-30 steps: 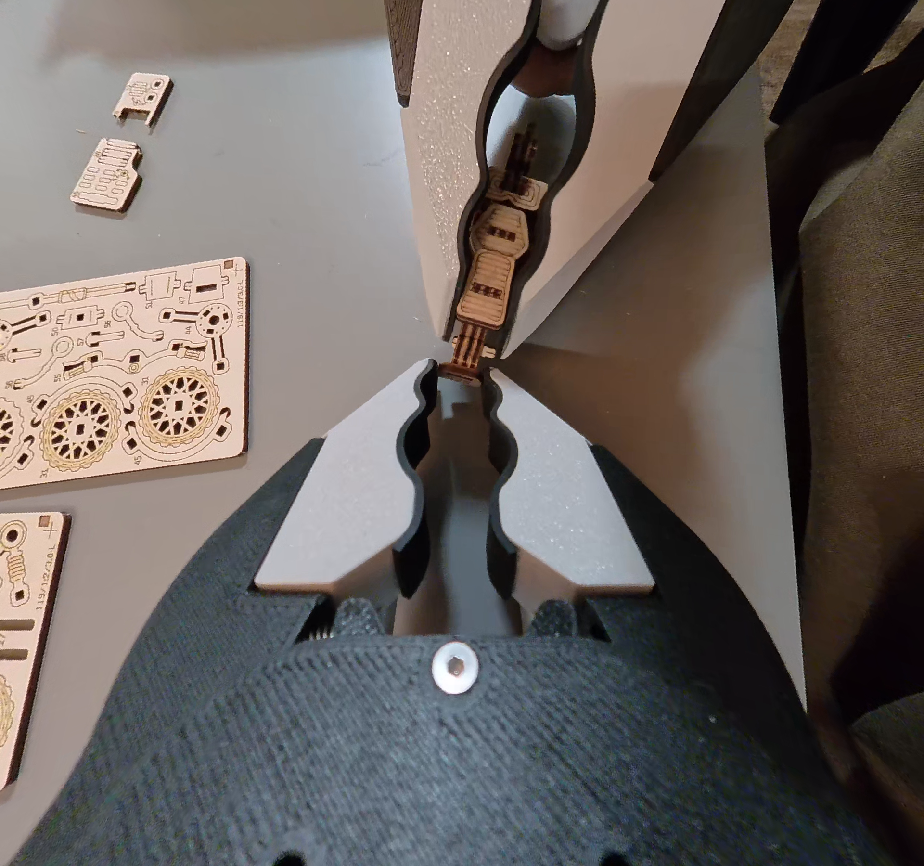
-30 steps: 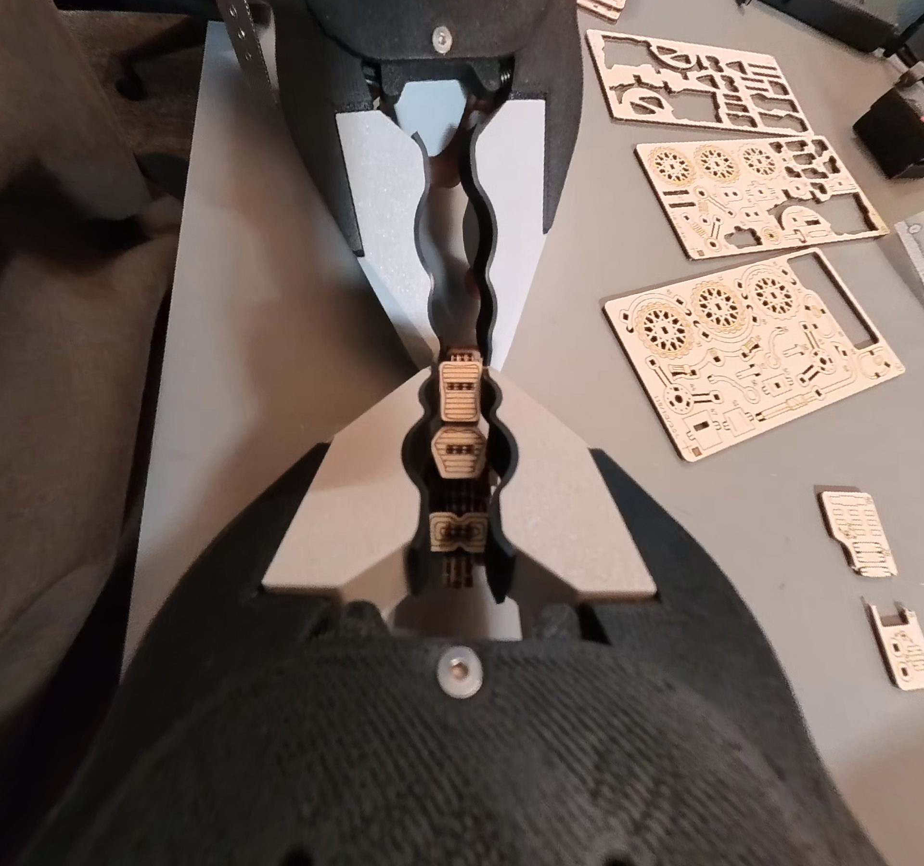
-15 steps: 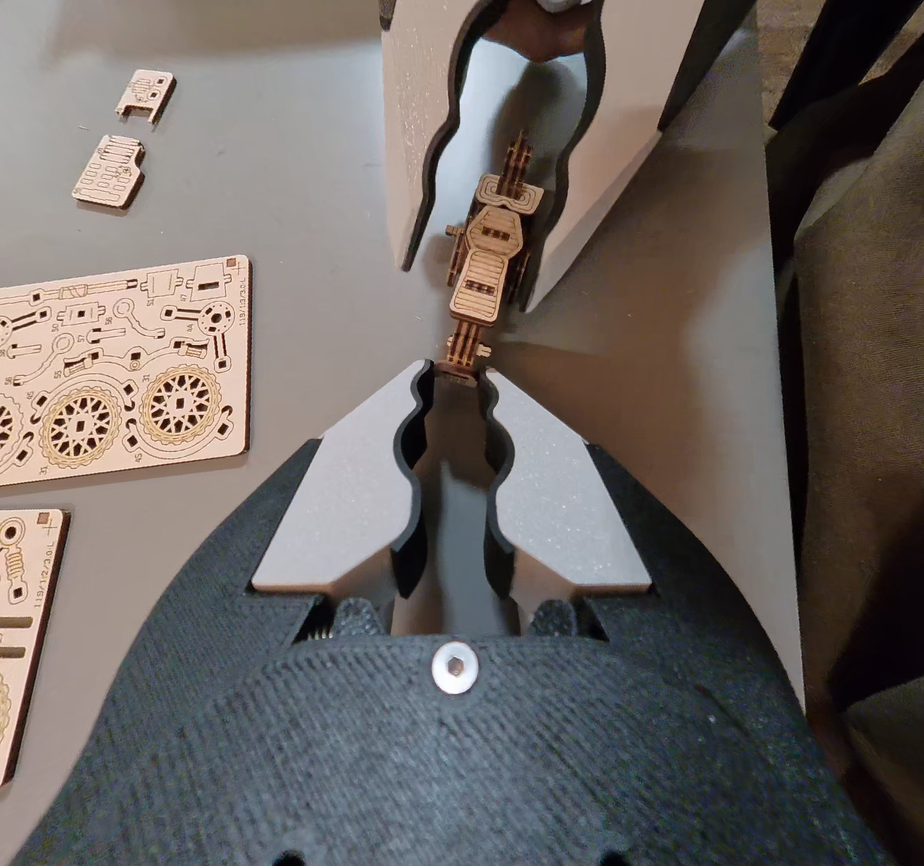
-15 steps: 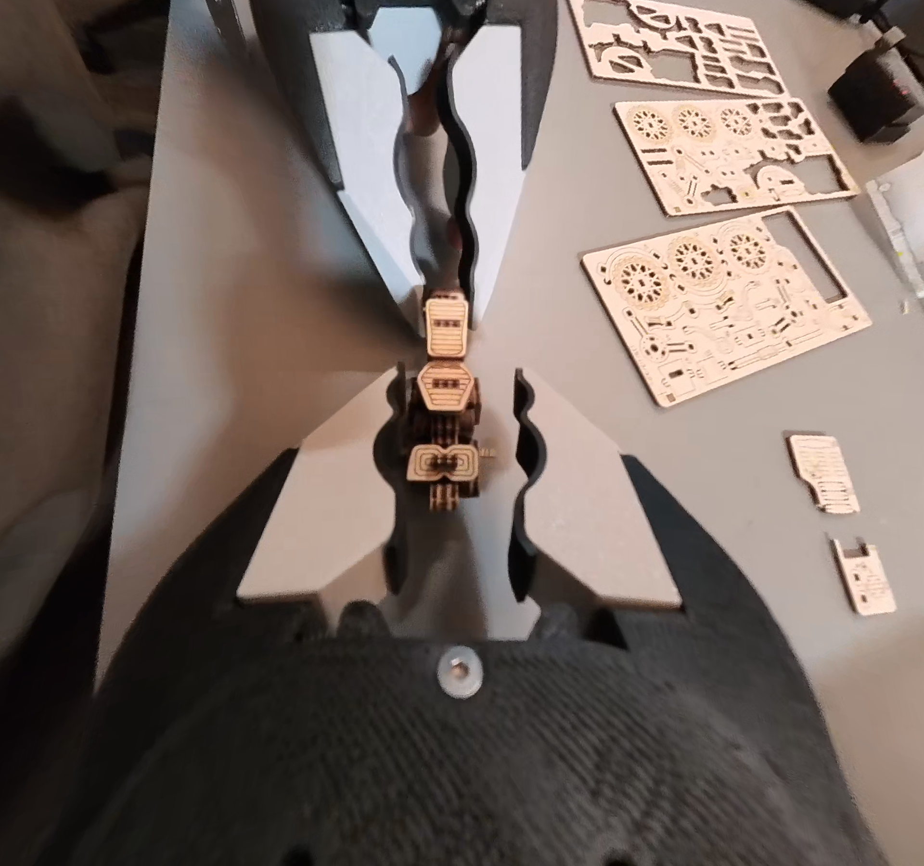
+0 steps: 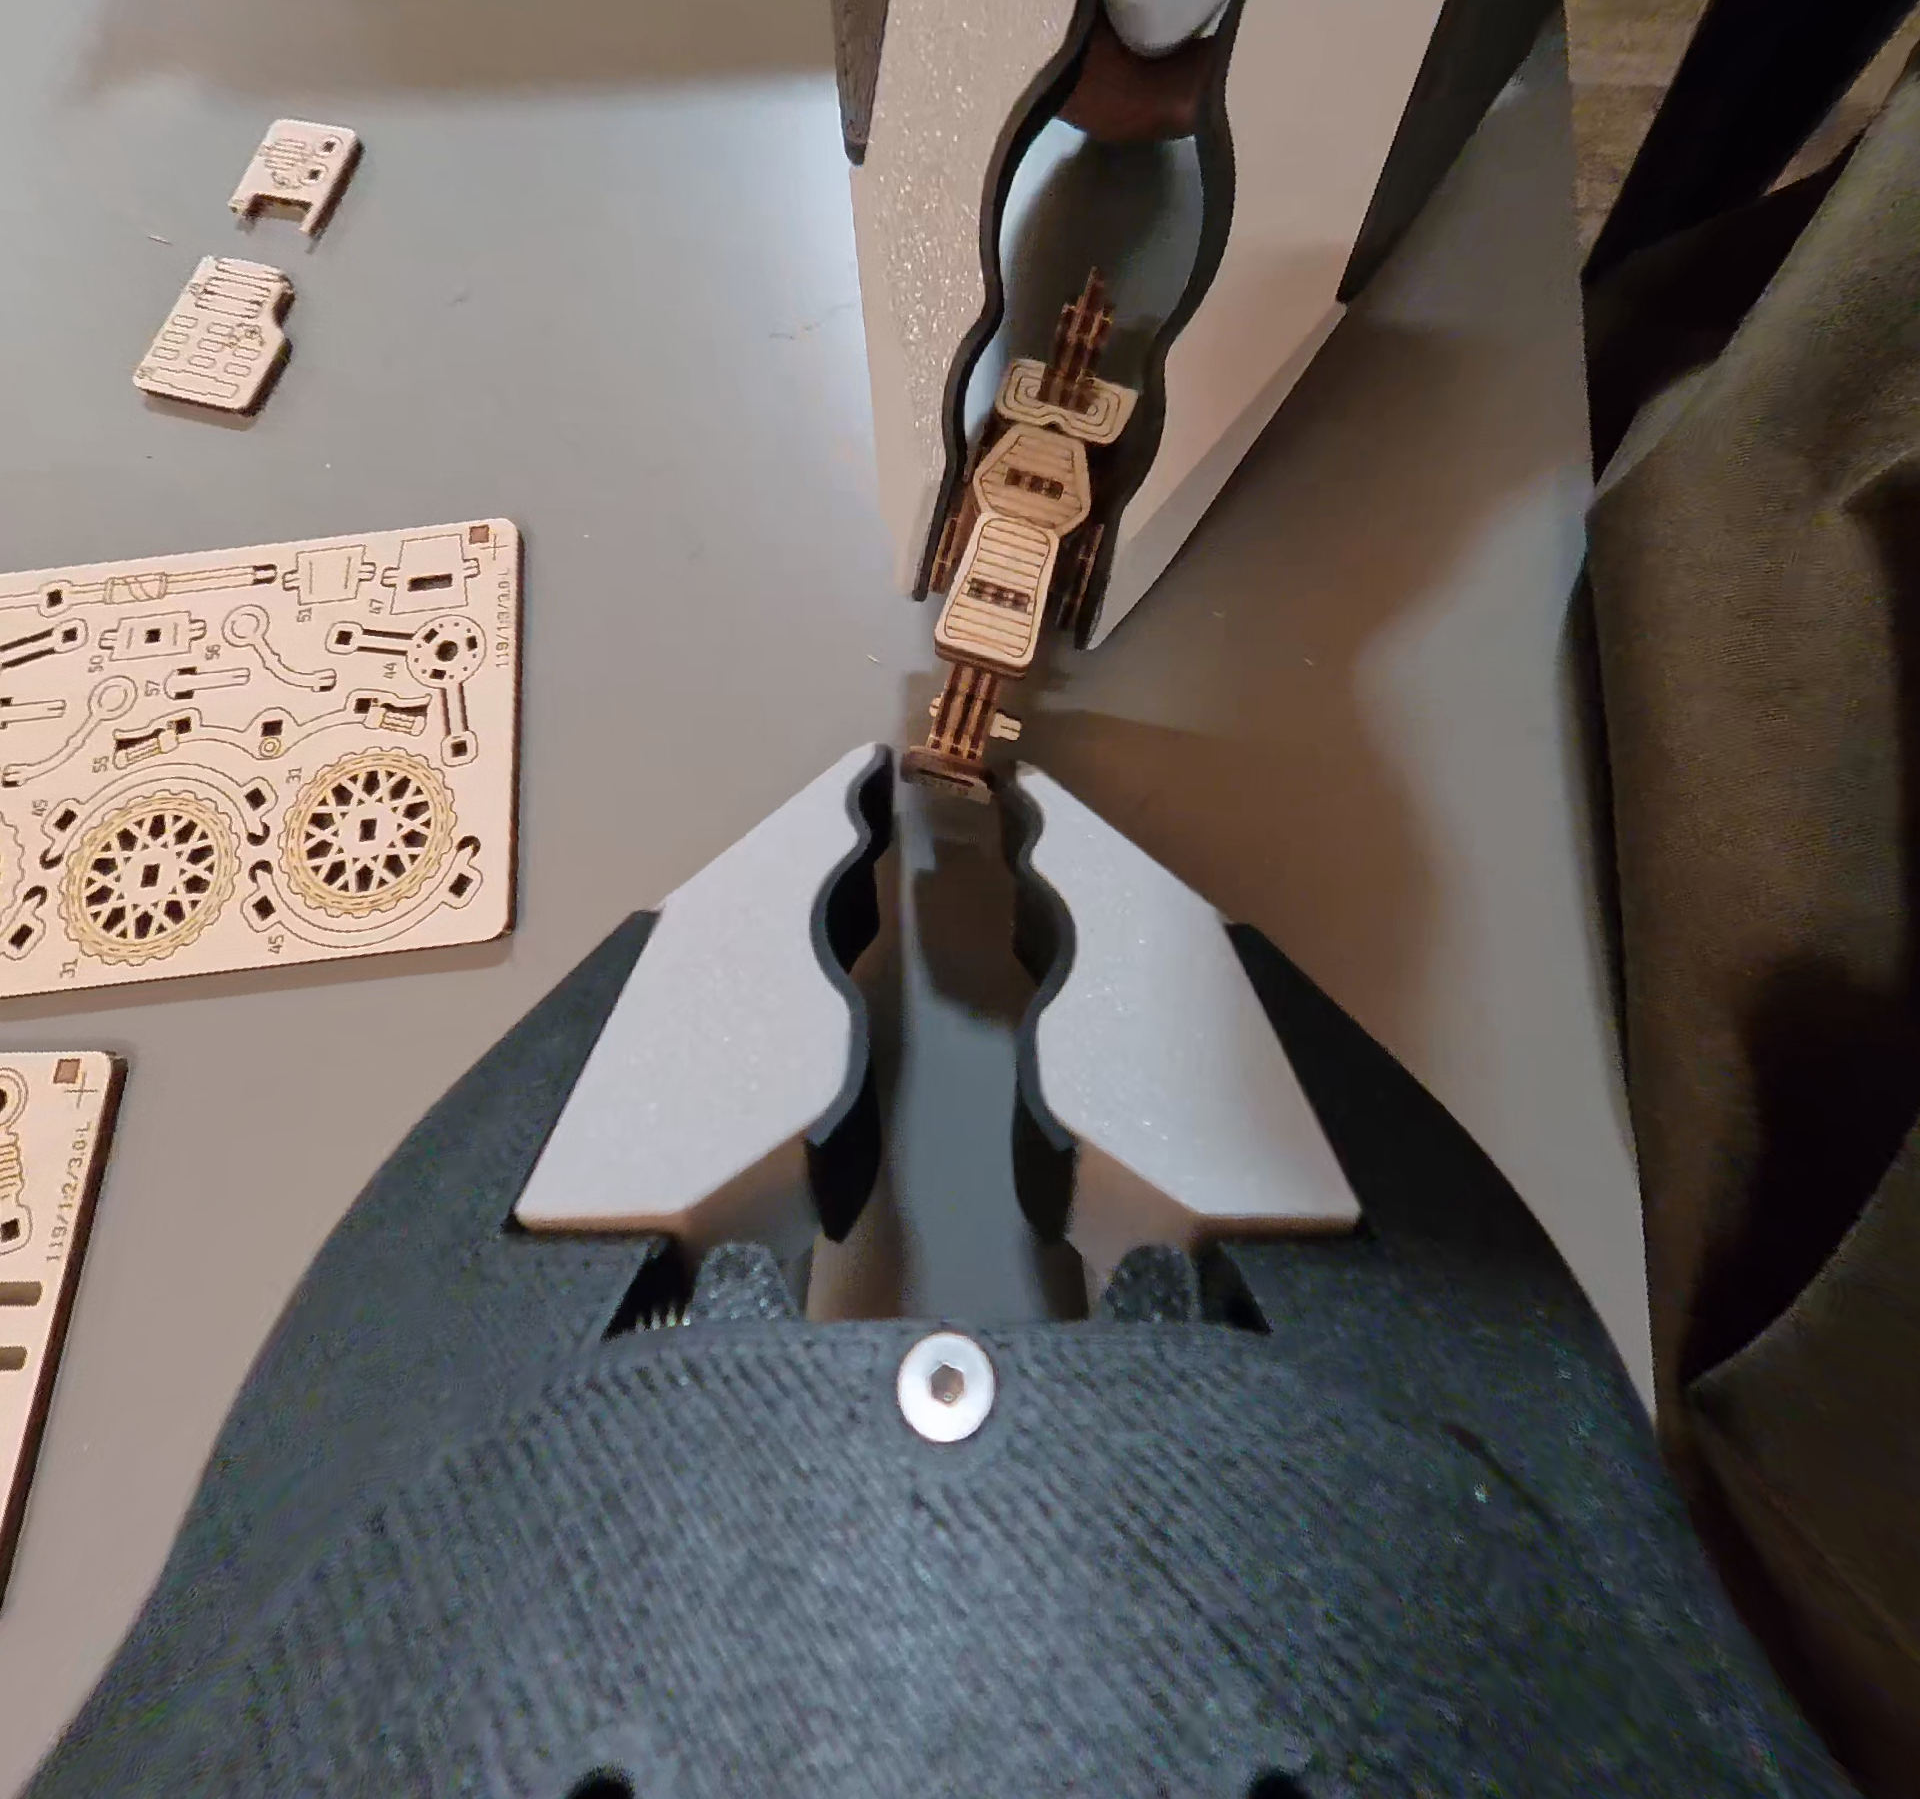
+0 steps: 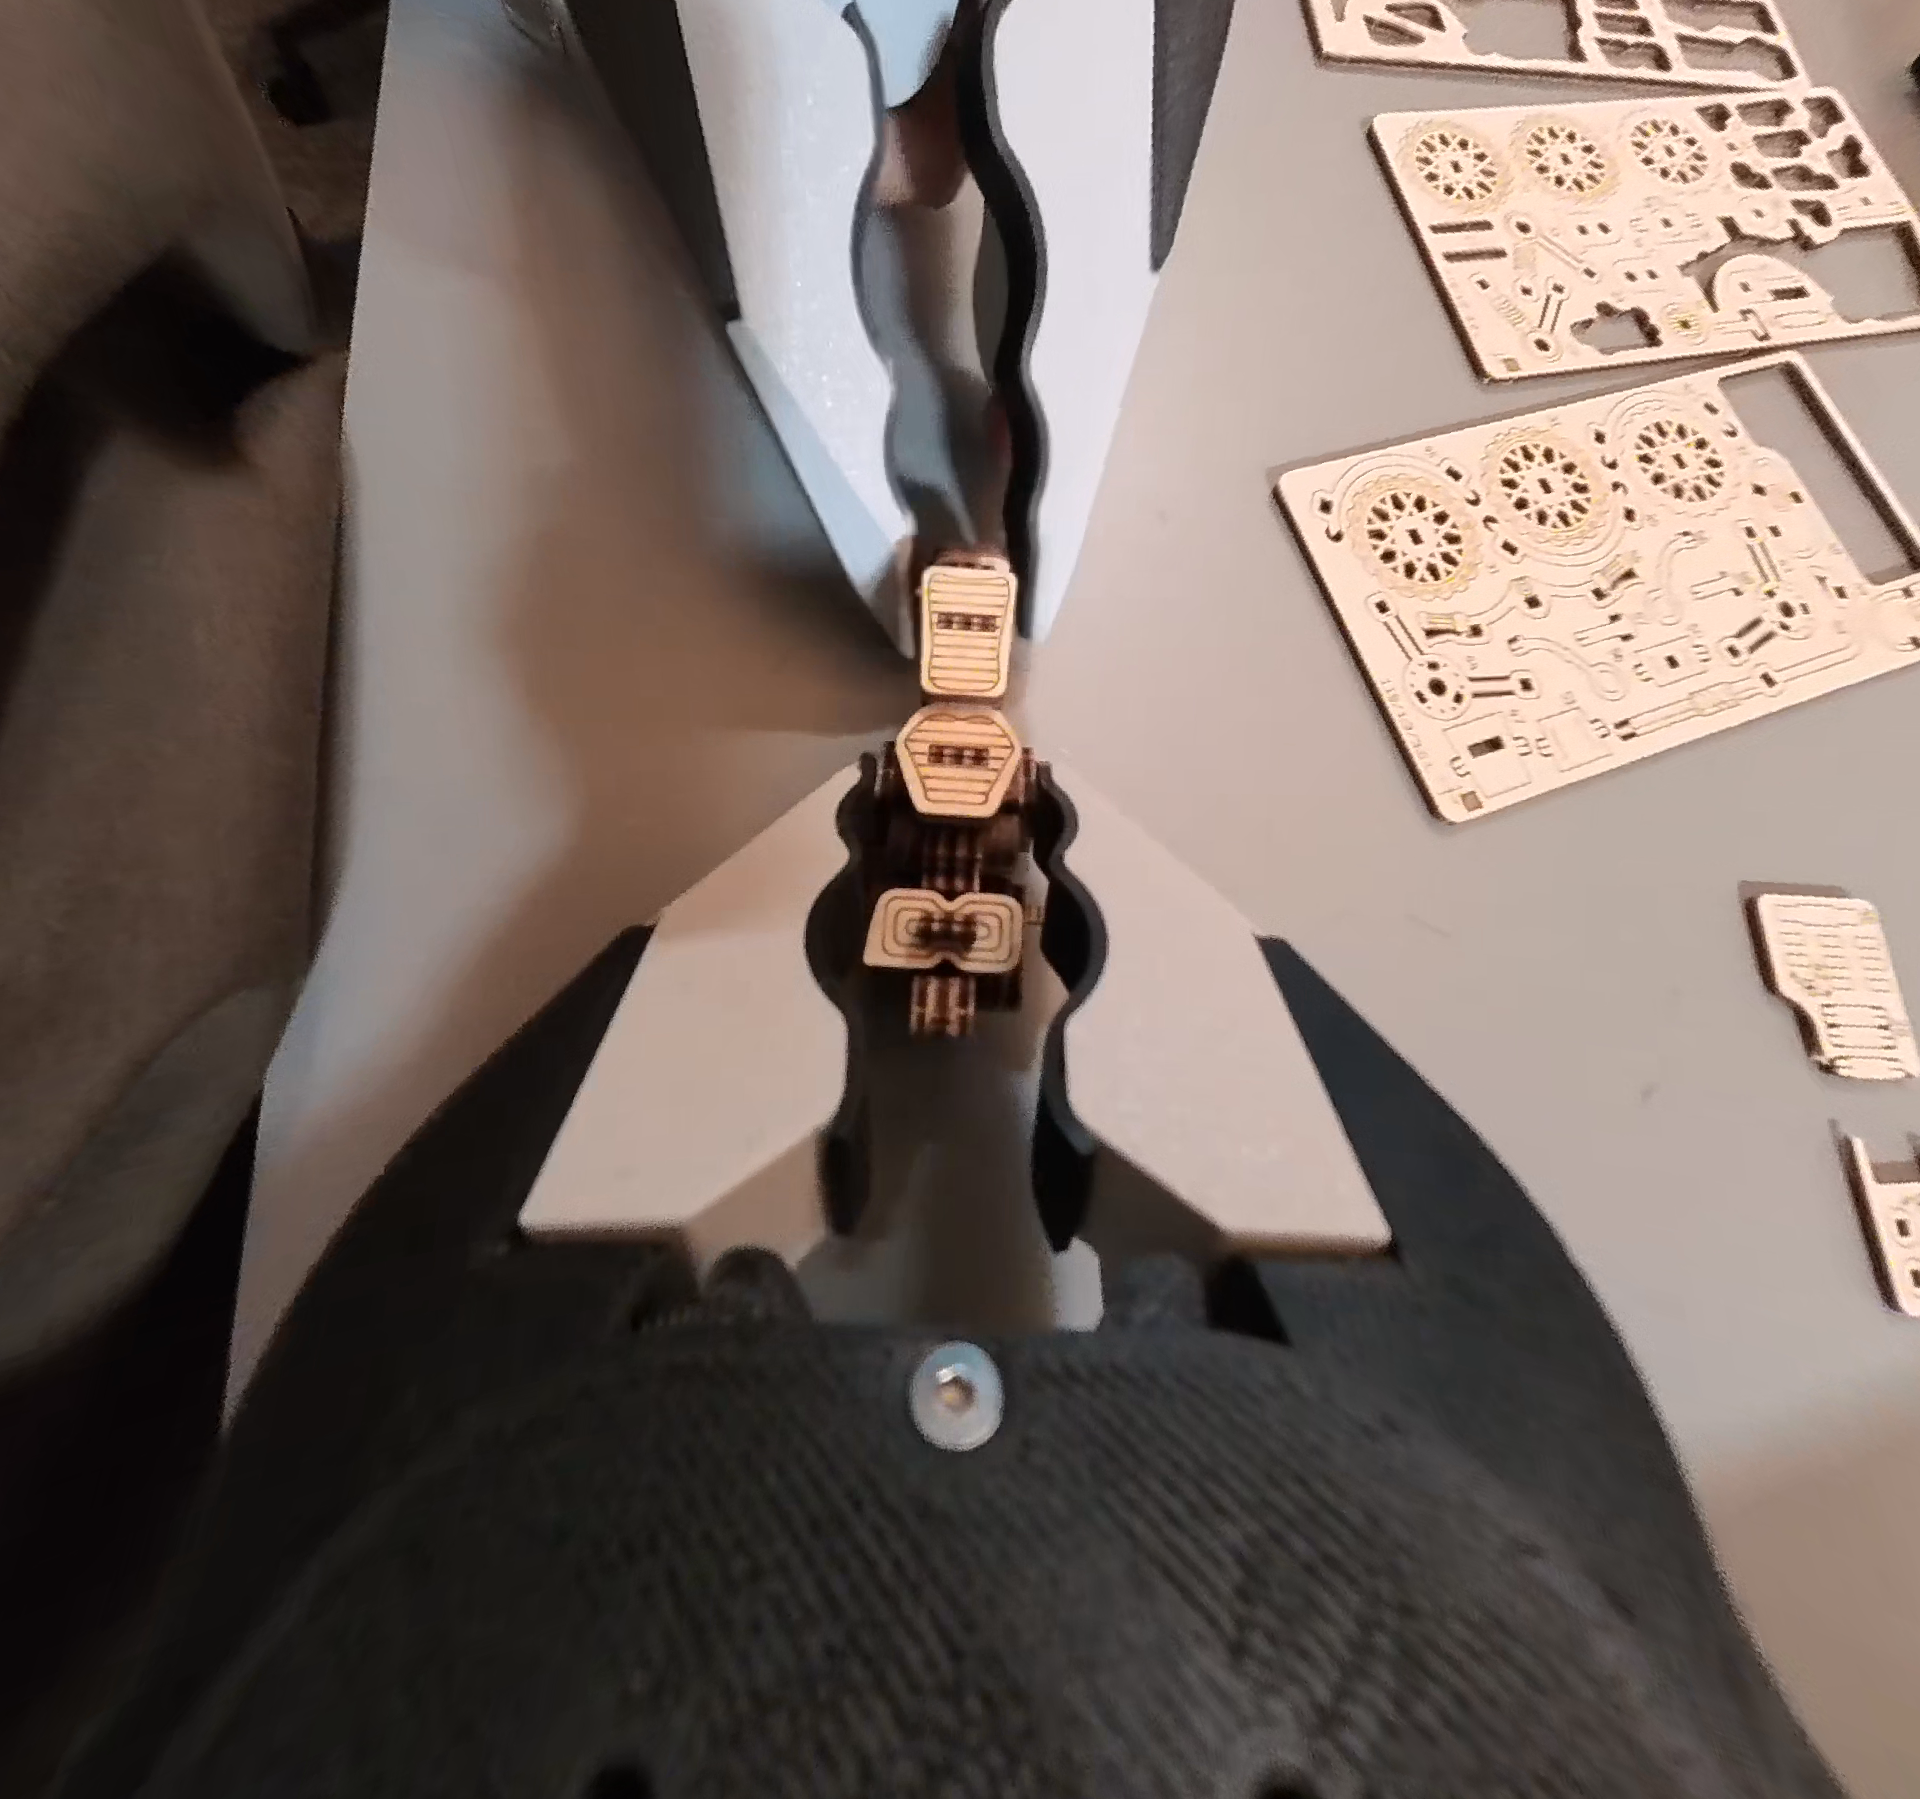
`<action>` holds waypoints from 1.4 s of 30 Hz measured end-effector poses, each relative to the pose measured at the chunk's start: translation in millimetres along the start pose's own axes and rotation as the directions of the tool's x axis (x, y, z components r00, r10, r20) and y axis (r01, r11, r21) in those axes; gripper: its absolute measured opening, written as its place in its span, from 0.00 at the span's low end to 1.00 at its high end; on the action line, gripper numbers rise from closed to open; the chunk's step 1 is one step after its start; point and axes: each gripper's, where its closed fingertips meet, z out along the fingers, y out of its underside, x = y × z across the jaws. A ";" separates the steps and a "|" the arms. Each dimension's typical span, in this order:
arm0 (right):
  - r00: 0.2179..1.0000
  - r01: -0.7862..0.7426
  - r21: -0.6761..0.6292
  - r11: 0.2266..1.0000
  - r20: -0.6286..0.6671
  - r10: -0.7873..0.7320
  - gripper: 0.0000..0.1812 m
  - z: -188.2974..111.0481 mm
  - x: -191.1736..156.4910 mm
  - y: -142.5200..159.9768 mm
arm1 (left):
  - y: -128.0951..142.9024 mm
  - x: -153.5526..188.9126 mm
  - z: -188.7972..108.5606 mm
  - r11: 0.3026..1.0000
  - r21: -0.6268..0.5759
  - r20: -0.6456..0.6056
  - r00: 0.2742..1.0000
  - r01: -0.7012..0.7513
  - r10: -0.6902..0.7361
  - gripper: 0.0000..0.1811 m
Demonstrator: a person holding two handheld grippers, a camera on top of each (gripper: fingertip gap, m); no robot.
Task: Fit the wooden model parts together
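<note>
A: Currently the left claw is pinching the wooden model's near tip above the counter.
B: Right claw is squeezing its midsection.

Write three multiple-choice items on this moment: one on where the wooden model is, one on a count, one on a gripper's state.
1. Where is the wooden model? A lying loose, untouched; B held between the two grippers; C out of view.
2. How many small loose pieces lie beyond the part sheets? A none; B two; C five.
3. The left gripper is: A wide open, empty; B shut on a sheet; C shut on the model's end.

Answers: 1 B, the left gripper and the right gripper each clasp one end. 2 B, two pieces show in both views. 3 C, it pinches the model's narrow end.
</note>
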 end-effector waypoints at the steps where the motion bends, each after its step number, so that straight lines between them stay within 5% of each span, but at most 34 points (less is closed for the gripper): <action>1: 1.000 -0.005 0.009 1.000 0.001 0.005 0.15 -1.0 0.5 -1.5 | -0.5 -2.0 -0.4 1.000 0.004 0.012 1.000 0.006 -0.006 0.19; 6: 0.997 -0.071 0.057 0.996 0.030 0.069 0.15 -5.6 1.9 -7.2 | -8.0 -4.9 -8.1 0.997 0.074 0.008 0.999 0.036 -0.036 0.26; 13: 0.992 -0.117 0.081 0.990 0.062 0.112 0.15 -7.7 0.9 -10.3 | -27.5 -4.0 -23.6 0.972 0.233 0.006 1.000 -0.001 0.000 0.13; 42: 0.990 -0.089 0.019 0.996 0.111 0.086 0.15 0.4 -10.2 -0.6 | -15.9 12.6 -14.6 0.988 0.142 -0.055 0.996 -0.065 0.073 0.06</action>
